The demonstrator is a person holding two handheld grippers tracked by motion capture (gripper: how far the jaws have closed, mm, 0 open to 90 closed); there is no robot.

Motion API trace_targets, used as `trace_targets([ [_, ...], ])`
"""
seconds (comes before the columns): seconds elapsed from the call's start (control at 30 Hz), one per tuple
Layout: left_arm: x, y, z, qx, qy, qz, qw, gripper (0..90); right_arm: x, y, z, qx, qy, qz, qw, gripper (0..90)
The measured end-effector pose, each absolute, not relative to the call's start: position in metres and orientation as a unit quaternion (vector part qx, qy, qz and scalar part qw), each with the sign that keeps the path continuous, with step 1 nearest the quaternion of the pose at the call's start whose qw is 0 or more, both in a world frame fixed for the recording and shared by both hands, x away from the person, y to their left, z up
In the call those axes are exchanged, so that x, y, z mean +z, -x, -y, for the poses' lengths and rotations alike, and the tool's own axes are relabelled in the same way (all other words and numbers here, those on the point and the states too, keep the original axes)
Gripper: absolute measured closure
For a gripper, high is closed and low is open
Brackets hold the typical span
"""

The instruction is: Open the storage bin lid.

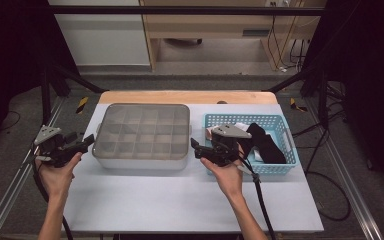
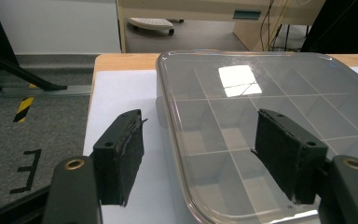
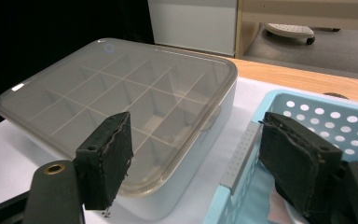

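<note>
Scene: a white bench (image 1: 180, 200) is seen from above, with two things placed side by side on it.

Compartment box: a grey box with a clear lid (image 1: 142, 135) is placed at the centre of the bench; its inside is divided into many small cells, and they appear empty.

Basket: a light blue perforated basket (image 1: 280, 122) is set at 3 o'clock from the box, just beside it; dark and white cloth pieces (image 1: 262, 142) are lying in it.

Left gripper: the left gripper (image 1: 77, 145) is held at 9 o'clock of the box, at its left edge. Its fingers (image 2: 121, 154) are spread wide and nothing is held; the near left corner of the lid is seen between them.

Right gripper: the right gripper (image 1: 200, 149) is held over the gap between box and basket. Its fingers (image 3: 107, 154) are also wide apart and empty.

Judged reason: both grippers are placed at opposite sides of the box, probably so that the lid can be taken from two ends.
</note>
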State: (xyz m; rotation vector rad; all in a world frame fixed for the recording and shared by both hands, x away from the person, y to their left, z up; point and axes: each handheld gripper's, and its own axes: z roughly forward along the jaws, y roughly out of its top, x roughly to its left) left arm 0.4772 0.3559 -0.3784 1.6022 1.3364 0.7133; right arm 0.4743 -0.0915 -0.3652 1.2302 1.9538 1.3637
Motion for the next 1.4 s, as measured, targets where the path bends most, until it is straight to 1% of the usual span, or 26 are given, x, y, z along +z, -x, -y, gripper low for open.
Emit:
trace_targets([
  [0.4,-0.381,-0.502,-0.353,0.289,-0.659,-0.541,0.436,33.5,-0.37,-0.496,0.075,0.494,-0.461,-0.704,0.218,27.8],
  [0.77,-0.382,-0.533,-0.35,0.292,-0.665,-0.541,0.424,34.3,-0.384,-0.524,0.057,0.477,-0.479,-0.705,0.212,30.9],
  [0.93,-0.389,-0.547,-0.351,0.285,-0.67,-0.544,0.417,34.5,-0.388,-0.537,0.049,0.469,-0.485,-0.708,0.212,31.1],
  [1.03,-0.396,-0.555,-0.351,0.276,-0.675,-0.548,0.411,35.4,-0.393,-0.545,0.045,0.466,-0.498,-0.704,0.198,31.1],
  [1.23,-0.405,-0.563,-0.349,0.264,-0.683,-0.551,0.399,35.2,-0.403,-0.552,0.041,0.452,-0.505,-0.708,0.197,31.1],
  [1.4,-0.41,-0.567,-0.348,0.254,-0.691,-0.553,0.39,33.8,-0.409,-0.556,0.038,0.451,-0.512,-0.708,0.184,31.0],
])
